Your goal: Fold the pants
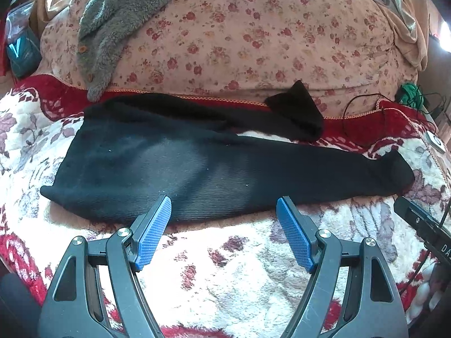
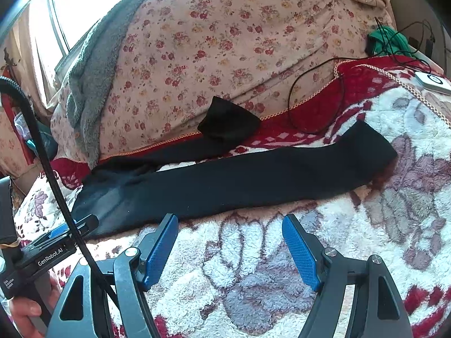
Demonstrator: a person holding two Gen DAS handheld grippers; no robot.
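From the left wrist camera, black pants (image 1: 197,166) lie spread across a fleecy white-and-red floral blanket (image 1: 225,267), waist toward the blanket's left side and the near leg running to its right edge; the far leg lies along the blanket's back edge, its cuff (image 1: 298,107) turned up against a pink floral quilt (image 1: 253,36) heaped behind. A gray fuzzy garment (image 1: 112,28) drapes down the quilt's left part, and a thin black cable (image 1: 363,112) loops over the red border at the back right corner beside a green bundle (image 1: 408,90). The left gripper (image 1: 224,219) is spread wide and holds nothing, its blue pads (image 1: 155,233) just at the pants' near hem. From the right wrist camera, the pants (image 2: 239,180) stretch from the blanket's left edge toward its right side, with the cable (image 2: 310,107) and a small white device (image 2: 434,81) near the back right corner. The right gripper (image 2: 229,239) is likewise wide apart and empty, poised over bare blanket (image 2: 253,281) just short of the near leg, while the left gripper (image 2: 64,233) sits at the waist.
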